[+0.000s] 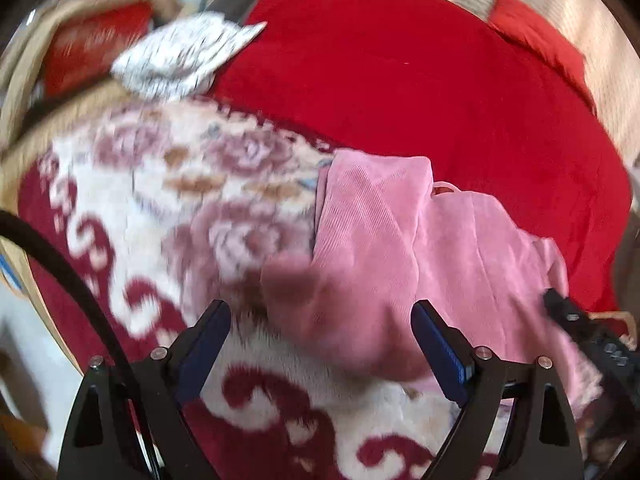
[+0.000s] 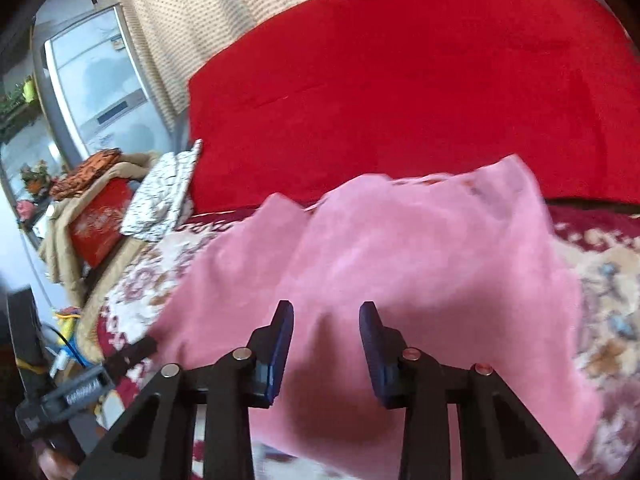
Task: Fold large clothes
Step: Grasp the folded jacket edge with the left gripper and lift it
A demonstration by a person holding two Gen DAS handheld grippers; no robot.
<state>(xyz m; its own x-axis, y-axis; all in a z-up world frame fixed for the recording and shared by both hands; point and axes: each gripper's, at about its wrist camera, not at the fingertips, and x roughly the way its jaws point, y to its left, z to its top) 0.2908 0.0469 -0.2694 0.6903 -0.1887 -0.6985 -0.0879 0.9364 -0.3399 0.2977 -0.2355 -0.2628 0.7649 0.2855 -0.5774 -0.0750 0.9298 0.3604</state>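
A: Start at the far left. What is there?

B: In the right wrist view, a tall grey fridge [image 2: 96, 92] stands against the wall beside a spotted cream curtain [image 2: 188, 16]. Below it sits a red box [image 2: 100, 220] with pale printing on its face, too blurred to read, draped in tan cloth. Next to it lies a folded white cloth with black flecks [image 2: 164, 196].

A: Any writing you can make out?

B: Only on the left gripper's body, seen at the lower left of that same view. There is a white label on it, but the letters are too smeared to spell out.

A: And the left gripper itself?

B: The left gripper [image 1: 320, 332] has its jaws spread wide with nothing between the pads. It hangs over the flowered blanket [image 1: 160, 208], cream with dark red scrolls, right at the near left edge of the pink garment [image 1: 380, 240].

A: Where does that garment lie?

B: Crumpled on the flowered blanket, in the middle of both views, with the plain red bedspread [image 2: 400, 80] behind it. A ribbed part sticks up toward the top in the left view.

A: Moving right, the other gripper?

B: The right gripper [image 2: 326, 320] has its jaws partly closed, a narrow gap left between the blue pads [image 2: 282, 344]. The pink cloth bunches up under and between them. I cannot tell whether the pads are pressing on it.
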